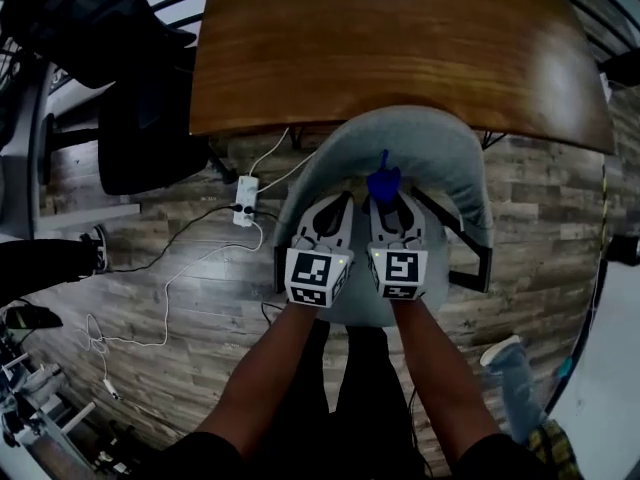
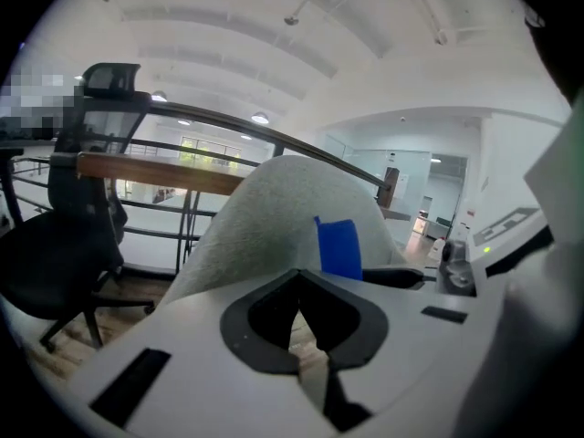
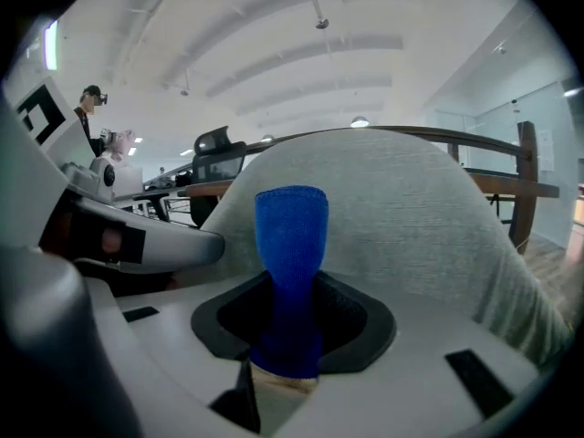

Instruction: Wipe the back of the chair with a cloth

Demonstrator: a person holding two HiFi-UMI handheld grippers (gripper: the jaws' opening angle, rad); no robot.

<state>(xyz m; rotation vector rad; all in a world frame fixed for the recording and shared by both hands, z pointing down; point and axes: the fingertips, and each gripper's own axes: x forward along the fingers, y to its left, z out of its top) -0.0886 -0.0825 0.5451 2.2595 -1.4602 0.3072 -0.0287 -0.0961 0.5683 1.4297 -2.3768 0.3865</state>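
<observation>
the right gripper point(image 3: 290, 340) has its jaws pinched on the lower end of a blue cloth point(image 3: 292, 240), which stands up out of them as a narrow folded strip near the middle of the right gripper view. the left gripper point(image 2: 301, 331) has its jaws drawn together with nothing between them. in the head view the two sit side by side at centre frame, just below the curved top of the grey chair back point(image 1: 440, 158), and the cloth's tip pokes up against that grey fabric.

the cloth looks light, soft and limp. so little of it is free that it would probably wipe as a thin stripe. holding one edge and letting more of it hang loose should cover more of the surface. the chair back looks padded and textured, so the cloth may drag rather than slide. the chair itself seems light enough to scoot on the wood-plank floor point(image 1: 180, 308) under a firm push, so bracing its rim with the empty gripper seems wise.

a wooden table point(image 1: 400, 38) fills the top of the frame, a black office chair point(image 1: 140, 118) sits upper left, and white cables point(image 1: 200, 263) trail lower left.
</observation>
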